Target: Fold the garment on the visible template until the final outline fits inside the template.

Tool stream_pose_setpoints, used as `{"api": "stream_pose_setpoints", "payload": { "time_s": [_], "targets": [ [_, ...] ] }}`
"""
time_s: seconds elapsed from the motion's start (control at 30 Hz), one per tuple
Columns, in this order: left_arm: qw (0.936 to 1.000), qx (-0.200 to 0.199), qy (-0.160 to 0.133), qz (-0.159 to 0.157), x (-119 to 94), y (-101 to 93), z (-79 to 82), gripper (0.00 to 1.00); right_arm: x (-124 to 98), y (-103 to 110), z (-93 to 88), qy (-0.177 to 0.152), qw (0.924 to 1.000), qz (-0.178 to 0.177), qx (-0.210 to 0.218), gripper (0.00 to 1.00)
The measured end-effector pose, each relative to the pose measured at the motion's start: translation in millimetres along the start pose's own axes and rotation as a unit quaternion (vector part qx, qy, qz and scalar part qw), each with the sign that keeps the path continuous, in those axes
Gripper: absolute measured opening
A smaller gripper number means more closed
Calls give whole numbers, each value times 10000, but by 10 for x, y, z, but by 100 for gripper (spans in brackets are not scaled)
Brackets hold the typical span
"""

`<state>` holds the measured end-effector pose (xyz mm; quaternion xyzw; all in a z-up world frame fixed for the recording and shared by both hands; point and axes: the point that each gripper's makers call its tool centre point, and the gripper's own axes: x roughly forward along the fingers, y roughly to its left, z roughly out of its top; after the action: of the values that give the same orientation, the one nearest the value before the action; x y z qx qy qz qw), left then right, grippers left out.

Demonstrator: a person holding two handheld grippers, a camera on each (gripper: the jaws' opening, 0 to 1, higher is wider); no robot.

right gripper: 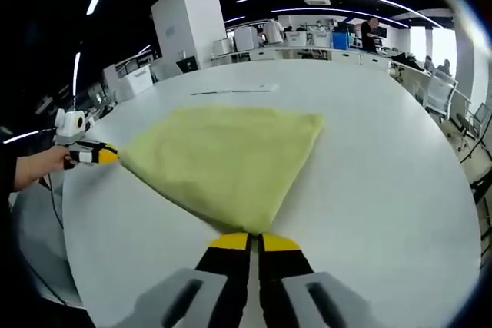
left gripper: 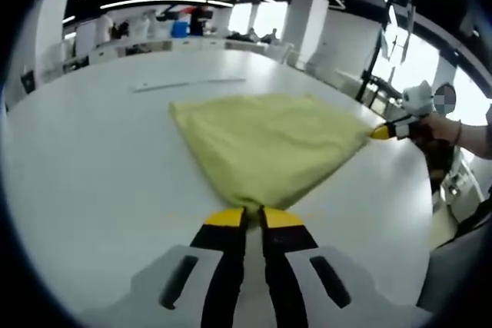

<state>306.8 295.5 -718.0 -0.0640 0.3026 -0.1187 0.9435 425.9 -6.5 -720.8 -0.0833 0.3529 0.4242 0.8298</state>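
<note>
In the left gripper view, the left claw is clenched on a corner of the yellow garment, its yellow-tipped jaws drawn together with the cloth pinched between them. From there the garment fans out toward 12 o'clock across the white desk. At 3 o'clock the right claw (held in a person's hand) grips another corner, pulling the cloth taut.

In the right gripper view, the right claw is likewise closed on a garment corner, with the fabric spreading toward 12 o'clock. At 9 o'clock the left claw holds the far corner. A thin strip lies on the desk beyond the garment.
</note>
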Motion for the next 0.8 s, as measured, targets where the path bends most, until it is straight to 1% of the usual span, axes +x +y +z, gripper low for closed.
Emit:
{"api": "stream_pose_setpoints", "payload": {
  "time_s": [0.13, 0.17, 0.33, 0.53, 0.67, 0.8],
  "targets": [
    [10000, 6, -10, 16, -4, 14, -1, 1, -4, -3, 5, -11, 10000, -12, -15, 0],
    [10000, 1, -14, -14, -5, 3, 2, 1, -4, -3, 6, -12, 10000, -9, -17, 0],
    [10000, 56, 24, 51, -30, 24, 4, 0, -19, -32, 5, 21, 10000, -34, -61, 0],
    [9994, 306, 131, 60, -88, 69, -22, 0, -65, -86, 1, 74, 9998, -104, -173, 0],
    [9980, 570, 264, 63, -101, 78, -43, 0, -84, -119, -17, 128, 9995, -149, -262, 0],
    [9973, 654, 327, 8, -120, 66, -66, 0, -93, -125, -23, 157, 9994, -131, -289, 0]
  ]
}}
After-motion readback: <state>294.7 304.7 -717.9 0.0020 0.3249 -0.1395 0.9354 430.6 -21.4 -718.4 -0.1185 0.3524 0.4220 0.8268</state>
